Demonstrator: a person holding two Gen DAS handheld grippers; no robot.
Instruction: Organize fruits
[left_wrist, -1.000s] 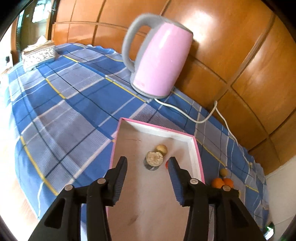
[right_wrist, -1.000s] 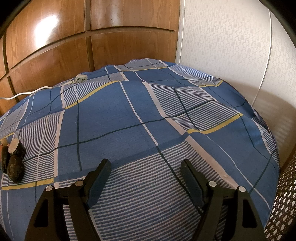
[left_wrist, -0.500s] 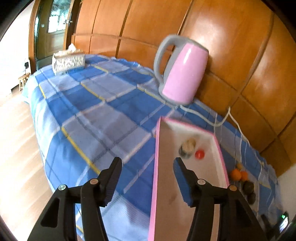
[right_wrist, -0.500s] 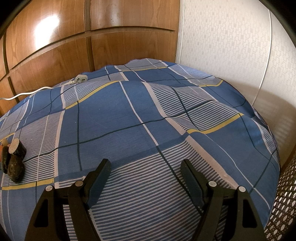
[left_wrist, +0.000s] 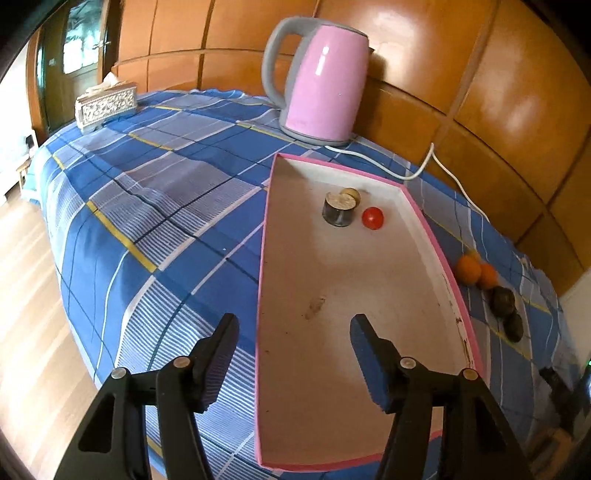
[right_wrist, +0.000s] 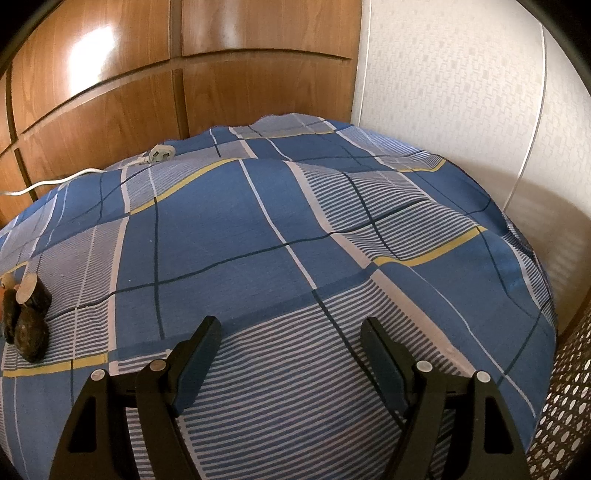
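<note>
A pink-rimmed white tray (left_wrist: 428, 229) lies on the blue plaid cloth. Inside it at the far end are a dark fruit with a pale cut top (left_wrist: 338, 210), a small tan fruit (left_wrist: 351, 193) and a small red fruit (left_wrist: 372, 218). Right of the tray lie two oranges (left_wrist: 474, 271) and two dark fruits (left_wrist: 504, 301). My left gripper (left_wrist: 293, 334) is open and empty over the tray's near left rim. My right gripper (right_wrist: 290, 338) is open and empty above bare cloth. Dark fruits (right_wrist: 27, 314) show at the right wrist view's left edge.
A pink kettle (left_wrist: 321, 81) stands behind the tray, its white cord (left_wrist: 424, 168) trailing right to a plug (right_wrist: 160, 153). A tissue box (left_wrist: 105, 105) sits at the far left. Wood panels back the table; a white wall (right_wrist: 461, 92) is at the right.
My left gripper has pulled back and away from the fruits in the tray, and the view now takes in the whole tray. My right gripper has not moved.
</note>
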